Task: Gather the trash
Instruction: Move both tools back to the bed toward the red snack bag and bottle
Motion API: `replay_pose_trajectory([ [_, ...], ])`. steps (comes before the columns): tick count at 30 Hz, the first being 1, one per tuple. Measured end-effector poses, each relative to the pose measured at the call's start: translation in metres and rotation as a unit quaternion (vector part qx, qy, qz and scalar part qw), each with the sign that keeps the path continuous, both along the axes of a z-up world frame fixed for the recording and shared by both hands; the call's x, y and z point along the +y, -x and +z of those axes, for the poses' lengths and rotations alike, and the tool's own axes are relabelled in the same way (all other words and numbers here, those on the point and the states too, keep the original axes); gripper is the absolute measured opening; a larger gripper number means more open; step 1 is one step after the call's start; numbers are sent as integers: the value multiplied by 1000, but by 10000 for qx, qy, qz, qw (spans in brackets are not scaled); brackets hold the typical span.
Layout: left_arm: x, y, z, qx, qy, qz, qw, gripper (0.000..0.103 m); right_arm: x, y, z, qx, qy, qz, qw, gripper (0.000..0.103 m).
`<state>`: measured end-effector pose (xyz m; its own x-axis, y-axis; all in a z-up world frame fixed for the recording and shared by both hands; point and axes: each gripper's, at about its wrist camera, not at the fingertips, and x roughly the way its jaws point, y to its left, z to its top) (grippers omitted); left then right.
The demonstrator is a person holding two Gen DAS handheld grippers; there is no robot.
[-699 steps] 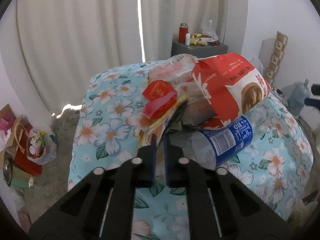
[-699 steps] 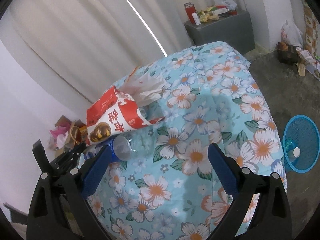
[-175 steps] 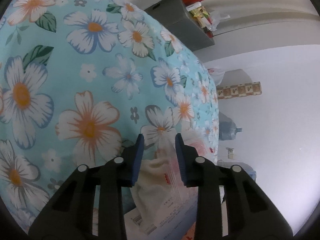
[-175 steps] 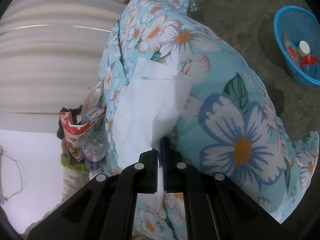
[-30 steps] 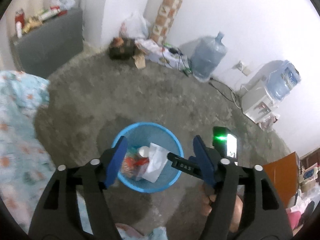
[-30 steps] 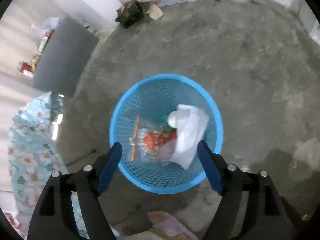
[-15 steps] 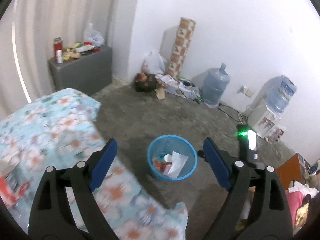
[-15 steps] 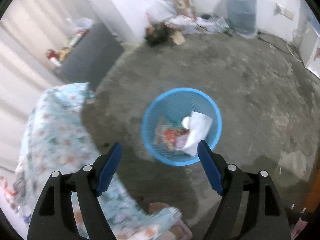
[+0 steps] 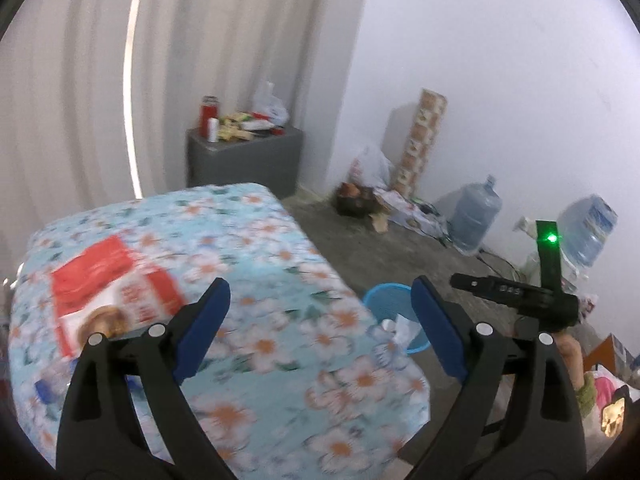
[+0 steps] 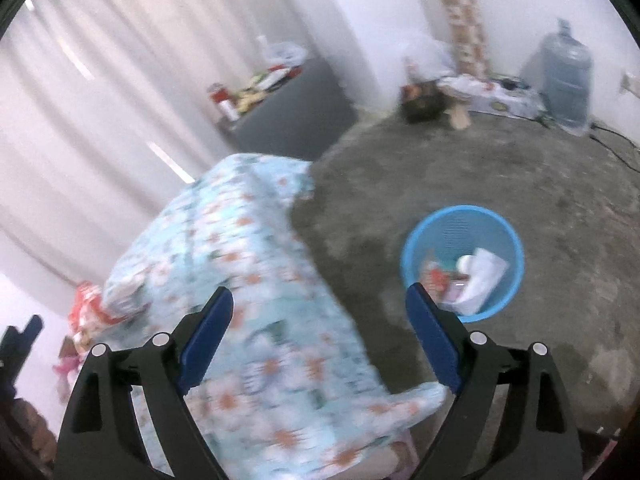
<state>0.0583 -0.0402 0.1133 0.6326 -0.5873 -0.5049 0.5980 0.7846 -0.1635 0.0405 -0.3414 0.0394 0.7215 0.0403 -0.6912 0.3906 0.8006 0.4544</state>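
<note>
A red snack bag (image 9: pixel 108 280) lies on the flowered bed cover (image 9: pixel 280 340), with a blue-labelled bottle (image 9: pixel 44 390) blurred below it. My left gripper (image 9: pixel 318 296) hovers over the bed, its jaws opening with nothing between them. The blue mesh basket (image 10: pixel 464 260) stands on the floor beside the bed and holds white paper (image 10: pixel 484 276) and wrappers. My right gripper (image 10: pixel 320 300) hangs above the bed's edge, left of the basket; its jaws are opening and nothing is between them. In the left wrist view the basket (image 9: pixel 390 300) peeks out behind the bed corner, and the right gripper's body (image 9: pixel 516 292) shows a green light.
A grey cabinet (image 9: pixel 244 156) with bottles and packets stands by the curtain. Bags, a patterned roll (image 9: pixel 420 140) and water jugs (image 9: pixel 474 216) line the white wall. Bare concrete floor (image 10: pixel 500 168) spreads around the basket.
Both views have swung up and away from the basket toward the bed. The basket has slid from the centre to the right side, and the red bag has come into view.
</note>
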Motion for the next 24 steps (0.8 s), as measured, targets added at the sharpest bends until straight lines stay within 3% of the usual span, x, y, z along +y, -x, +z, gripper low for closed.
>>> replay_pose_trajectory([
  [13, 116, 16, 8, -417, 395, 1081, 9925, 90, 91, -28, 23, -165, -739, 1191, 9900, 86],
  [24, 208, 25, -22, -113, 754, 2044, 9759, 90, 156, -78, 8, 113, -1863, 1976, 9623, 86],
])
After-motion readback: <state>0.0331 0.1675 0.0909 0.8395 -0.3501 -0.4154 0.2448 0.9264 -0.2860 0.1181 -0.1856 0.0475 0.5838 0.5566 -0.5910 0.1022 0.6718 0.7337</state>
